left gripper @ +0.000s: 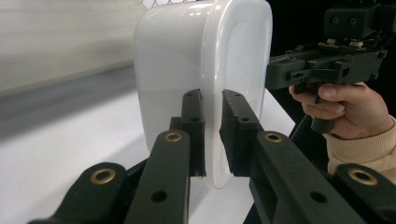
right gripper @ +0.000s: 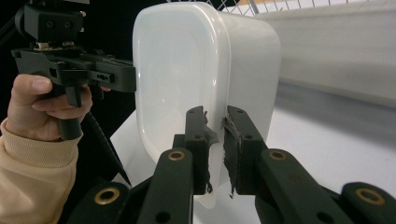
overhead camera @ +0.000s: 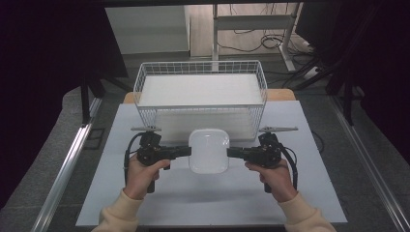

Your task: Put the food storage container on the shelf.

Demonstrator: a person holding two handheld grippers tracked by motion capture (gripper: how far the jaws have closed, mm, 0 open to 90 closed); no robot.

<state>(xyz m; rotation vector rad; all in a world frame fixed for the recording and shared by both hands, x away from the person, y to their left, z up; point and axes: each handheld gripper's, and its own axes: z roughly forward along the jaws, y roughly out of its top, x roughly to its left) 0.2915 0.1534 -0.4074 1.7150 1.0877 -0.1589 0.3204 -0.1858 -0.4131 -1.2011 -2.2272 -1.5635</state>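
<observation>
Together we hold the white container (overhead camera: 209,151) by opposite rims, left gripper (overhead camera: 184,151) and right gripper (overhead camera: 233,153) both clamped on it, above the desk's middle just before the wire basket (overhead camera: 200,107), so lifting it in probably needs matched hands.

The left hand-held gripper (overhead camera: 183,151) was matte black, a blocky body on a pistol-style handle, with a thin grey three-cornered plate (overhead camera: 145,129) on top and a black cable looping from its outer side. The right hand-held gripper (overhead camera: 234,153) matched it, with its own grey plate (overhead camera: 277,129) and black cable. Seen from their own cameras, each had flat black link arms joined by brass-coloured rivets, with plain round holes along the links. The right one's black pads (right gripper: 233,154) looked frayed and torn at the edges. Both forearms wore cream sleeves (overhead camera: 119,216) with ribbed cuffs.
</observation>
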